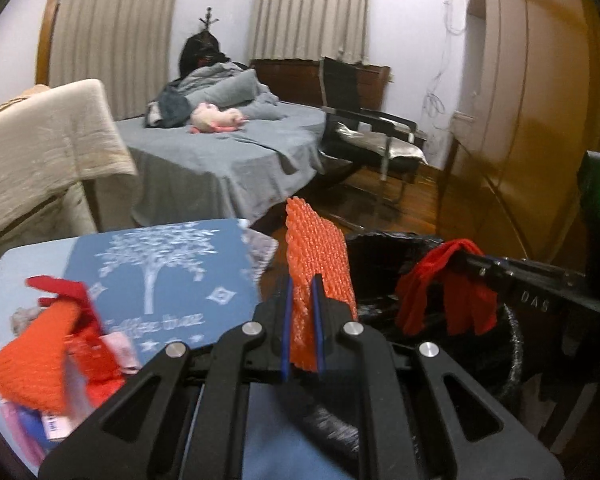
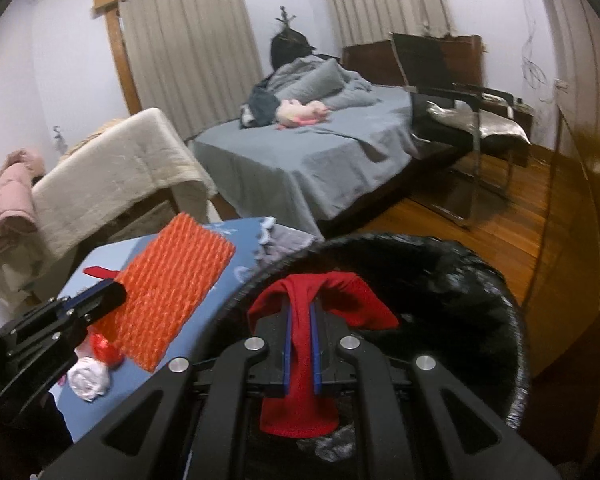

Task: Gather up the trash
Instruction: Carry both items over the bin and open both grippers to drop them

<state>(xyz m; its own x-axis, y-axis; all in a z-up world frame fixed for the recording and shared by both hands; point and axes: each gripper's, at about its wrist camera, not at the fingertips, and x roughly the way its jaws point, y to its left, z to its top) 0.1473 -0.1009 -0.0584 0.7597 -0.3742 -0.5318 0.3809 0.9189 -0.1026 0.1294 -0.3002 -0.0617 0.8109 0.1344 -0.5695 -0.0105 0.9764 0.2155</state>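
Left of the left hand-held gripper [image 1: 302, 308], a heap of red and orange scraps [image 1: 52, 356] lies on the blue bench [image 1: 12, 276], beside a blue mat with a white tree [image 1: 160, 276]. That hand-held gripper pinches an orange foam net [image 1: 318, 256], which sticks up between its pads. To its right, the right hand-held gripper [image 2: 301, 344] is pressed together on a red cloth [image 2: 300, 360] that droops over the black-lined bin [image 2: 480, 304] just beneath and ahead of it. Beyond both stand a grey bed [image 2: 300, 160] and a black chair [image 2: 452, 92].
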